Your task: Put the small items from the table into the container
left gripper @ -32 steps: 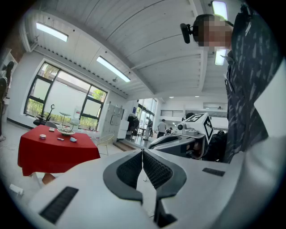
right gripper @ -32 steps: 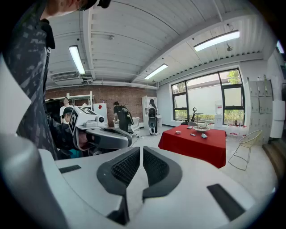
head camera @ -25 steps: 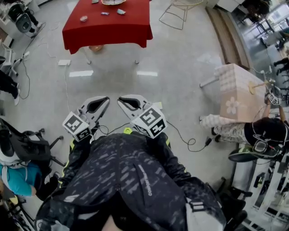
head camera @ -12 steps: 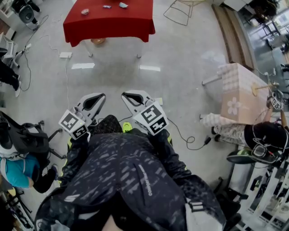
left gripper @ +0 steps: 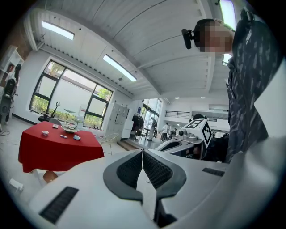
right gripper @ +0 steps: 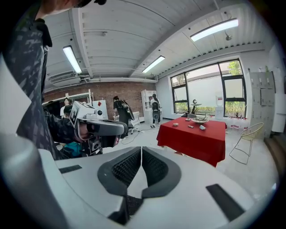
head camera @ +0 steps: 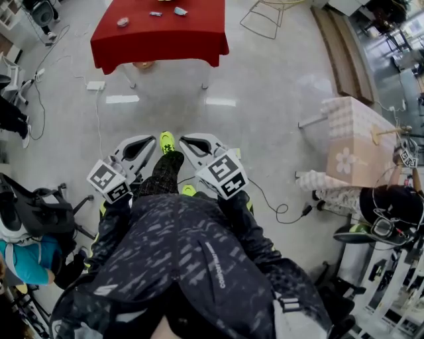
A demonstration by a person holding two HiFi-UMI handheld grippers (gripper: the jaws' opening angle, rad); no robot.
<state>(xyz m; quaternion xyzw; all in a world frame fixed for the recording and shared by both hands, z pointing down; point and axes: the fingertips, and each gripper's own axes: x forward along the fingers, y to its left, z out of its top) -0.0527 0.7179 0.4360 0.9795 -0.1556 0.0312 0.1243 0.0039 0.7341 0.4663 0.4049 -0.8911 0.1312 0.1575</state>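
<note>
**Everything lies straight ahead**

The left claw and right claw, both closed and empty, face the red table, well apart across the floor. The small items lie there, seemingly beside a dish. Neither claw is clearly nearer.

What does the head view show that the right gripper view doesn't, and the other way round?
Only the head view: the person's yellow shoe, floor cables and a pale flowered box. Only the right gripper view: ceiling lights, big windows and a brick wall. Both: the red table with small items on it, plus the left hand-held gripper and the right hand-held gripper, each with jaws shut.
</note>
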